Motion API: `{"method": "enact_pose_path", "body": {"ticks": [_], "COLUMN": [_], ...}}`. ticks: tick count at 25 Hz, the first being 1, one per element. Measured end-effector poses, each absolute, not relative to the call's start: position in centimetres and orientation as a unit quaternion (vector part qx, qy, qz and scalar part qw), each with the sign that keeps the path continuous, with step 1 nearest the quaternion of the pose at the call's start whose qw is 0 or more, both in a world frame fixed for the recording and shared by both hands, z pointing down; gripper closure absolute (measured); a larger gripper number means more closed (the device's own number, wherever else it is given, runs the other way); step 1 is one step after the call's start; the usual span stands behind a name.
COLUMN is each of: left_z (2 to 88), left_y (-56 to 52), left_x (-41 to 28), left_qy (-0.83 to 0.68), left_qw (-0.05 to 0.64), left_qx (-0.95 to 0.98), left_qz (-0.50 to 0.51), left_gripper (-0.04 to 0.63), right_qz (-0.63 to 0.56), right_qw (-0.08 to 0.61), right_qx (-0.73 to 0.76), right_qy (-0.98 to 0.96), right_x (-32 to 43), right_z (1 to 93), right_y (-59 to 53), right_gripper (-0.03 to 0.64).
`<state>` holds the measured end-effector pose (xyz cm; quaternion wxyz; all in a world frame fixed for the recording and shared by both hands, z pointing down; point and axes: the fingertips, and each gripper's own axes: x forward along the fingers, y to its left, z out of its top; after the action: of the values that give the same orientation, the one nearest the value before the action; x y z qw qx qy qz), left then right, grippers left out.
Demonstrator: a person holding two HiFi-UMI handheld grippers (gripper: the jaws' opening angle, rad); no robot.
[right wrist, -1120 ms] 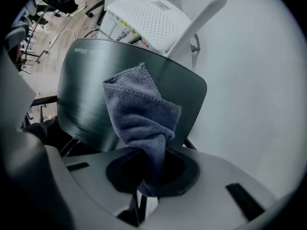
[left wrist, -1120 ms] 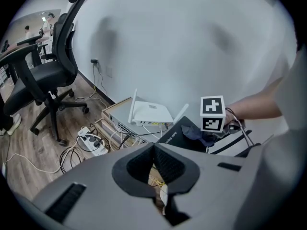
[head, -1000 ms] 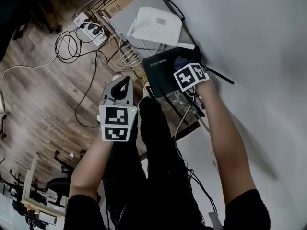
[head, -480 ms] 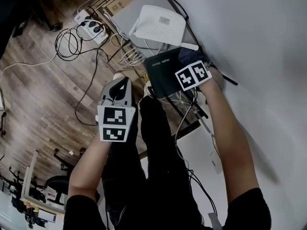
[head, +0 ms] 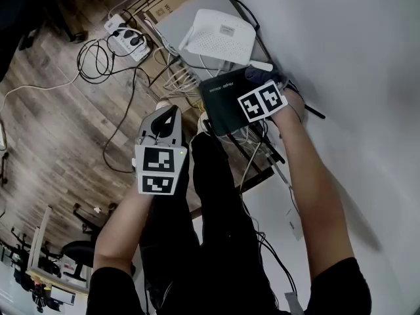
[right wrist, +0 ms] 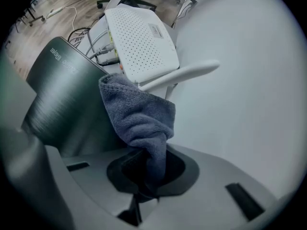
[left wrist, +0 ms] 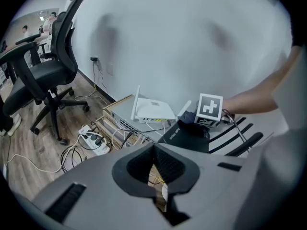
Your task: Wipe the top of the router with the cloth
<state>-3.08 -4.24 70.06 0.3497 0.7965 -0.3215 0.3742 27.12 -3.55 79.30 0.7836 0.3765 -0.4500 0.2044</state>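
Observation:
A black router (head: 223,104) lies flat beside the wall, and a white router (head: 220,35) sits just beyond it. My right gripper (head: 261,87) is over the black router's far right corner, shut on a blue-grey cloth (head: 257,76). In the right gripper view the cloth (right wrist: 139,114) hangs bunched from the gripper (right wrist: 146,176) against the black router (right wrist: 67,95), near the white router (right wrist: 139,37) and its antenna (right wrist: 182,73). My left gripper (head: 168,112) is held away to the left, shut with nothing in it (left wrist: 154,164). From there the black router (left wrist: 189,135) shows ahead.
A white power strip (head: 128,38) and loose cables (head: 98,64) lie on the wooden floor. A grey box (head: 172,25) carries the white router, with a cardboard box (head: 174,2) behind it. The white wall (head: 341,77) is at the right. An office chair (left wrist: 43,75) stands to the left.
My right gripper with the cloth has shifted only slightly on the black router's far corner. The left gripper has stayed where it was.

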Motion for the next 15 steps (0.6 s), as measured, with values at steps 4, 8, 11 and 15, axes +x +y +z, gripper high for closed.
{"method": "enact_pose_path", "body": {"ticks": [4,8,11,15], "left_z": [70.3,70.3,70.2,70.0], "left_y": [-4.0,-3.8,-3.3,-3.0], "left_x": [-3.3,-3.1,-3.2,-3.3], "left_qy": [-0.328,-0.33,-0.331,-0.332], "left_qw": [0.355,0.358,0.36,0.362], "left_qx": [0.793,0.793,0.792,0.791], "left_qz": [0.372,0.365,0.365,0.365], "left_gripper": [0.594,0.594,0.594,0.594], "right_qz": [0.224,0.224,0.208,0.249], "right_qw": [0.772,0.764,0.765,0.721], "right_qx": [0.37,0.368,0.347,0.345], "right_qy": [-0.466,-0.48,-0.5,-0.547], "right_x": [24.9,22.2,20.2,17.6], "right_z": [79.2,79.0,79.0,78.9], "right_y": [-3.2,-3.2,-3.4,-3.4], "right_gripper": [0.589,0.591,0.591,0.591]}}
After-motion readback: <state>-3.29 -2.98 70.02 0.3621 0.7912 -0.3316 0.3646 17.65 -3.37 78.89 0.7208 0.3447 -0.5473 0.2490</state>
